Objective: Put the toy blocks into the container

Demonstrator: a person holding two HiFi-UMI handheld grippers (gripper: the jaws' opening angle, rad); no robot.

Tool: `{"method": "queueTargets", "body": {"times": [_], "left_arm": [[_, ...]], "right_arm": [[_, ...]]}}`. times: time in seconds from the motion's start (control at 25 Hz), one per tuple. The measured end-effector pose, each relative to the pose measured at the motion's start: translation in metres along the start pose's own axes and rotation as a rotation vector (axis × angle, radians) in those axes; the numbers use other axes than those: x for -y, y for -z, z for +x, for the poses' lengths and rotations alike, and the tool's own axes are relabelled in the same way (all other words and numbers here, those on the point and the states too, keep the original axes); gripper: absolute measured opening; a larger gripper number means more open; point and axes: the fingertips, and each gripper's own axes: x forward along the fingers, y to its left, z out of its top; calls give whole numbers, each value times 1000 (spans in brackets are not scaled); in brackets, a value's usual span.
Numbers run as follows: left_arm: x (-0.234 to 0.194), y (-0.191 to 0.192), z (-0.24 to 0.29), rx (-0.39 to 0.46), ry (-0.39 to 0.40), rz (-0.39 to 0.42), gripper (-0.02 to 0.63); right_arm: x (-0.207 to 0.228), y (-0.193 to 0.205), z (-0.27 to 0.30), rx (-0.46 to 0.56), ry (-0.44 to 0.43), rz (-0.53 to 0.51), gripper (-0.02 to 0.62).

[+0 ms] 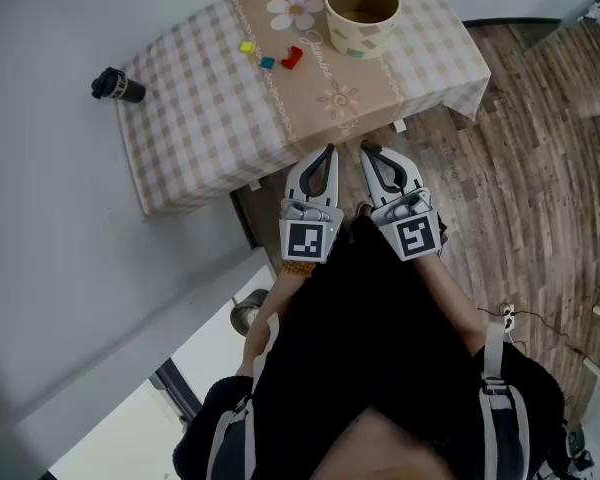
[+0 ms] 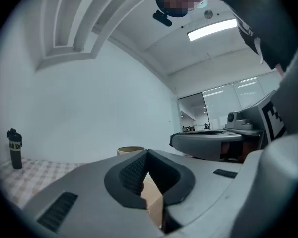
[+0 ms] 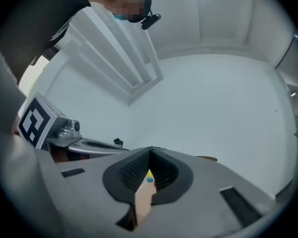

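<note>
Three small toy blocks lie on the checked tablecloth (image 1: 200,118): a yellow block (image 1: 246,46), a teal block (image 1: 267,63) and a red block (image 1: 292,57). The cream container (image 1: 360,13) stands upright to their right, near the table's far edge. Both grippers are held side by side off the table's near edge, pointing at it. My left gripper (image 1: 329,151) is shut with nothing in it, and so is my right gripper (image 1: 368,153). In the right gripper view the yellow block (image 3: 148,174) and teal block (image 3: 150,180) peek through the hollow behind the closed tips (image 3: 150,148). The container's rim (image 2: 130,150) shows past the left gripper (image 2: 147,152).
A black bottle (image 1: 117,86) stands at the table's left edge, also visible as the bottle (image 2: 14,148) in the left gripper view. Wooden floor (image 1: 520,168) lies to the right of the table. A flower print (image 1: 295,10) marks the cloth beside the container.
</note>
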Motion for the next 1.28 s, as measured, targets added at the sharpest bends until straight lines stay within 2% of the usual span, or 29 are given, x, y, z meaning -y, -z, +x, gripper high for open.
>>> {"method": "queueTargets", "body": {"times": [0.16,0.36,0.6,0.72,0.92,1.12,1.28], "left_arm": [[17,5,15,-16,14,7,0],[33,10,32,-39,2,18,0],[29,29,40,-83,-29,-19,0],[18,39,45,-101,-47,-31,0],[-14,59,65,-127,-51,-20,0],[-53,64,93,-98,0,-8,0],[-95,71,111,-86,-2,7,0]], "right_arm": [[0,-1,-7,23,-124,65,-2],[15,5,-11,18,-150,68,0],[33,20,-6,-12,-173,89,0],[40,26,-3,-14,-192,118,0],[47,44,21,-58,-211,102,0],[61,59,58,-108,-211,61,0],[71,67,98,-117,-188,70,0]]}}
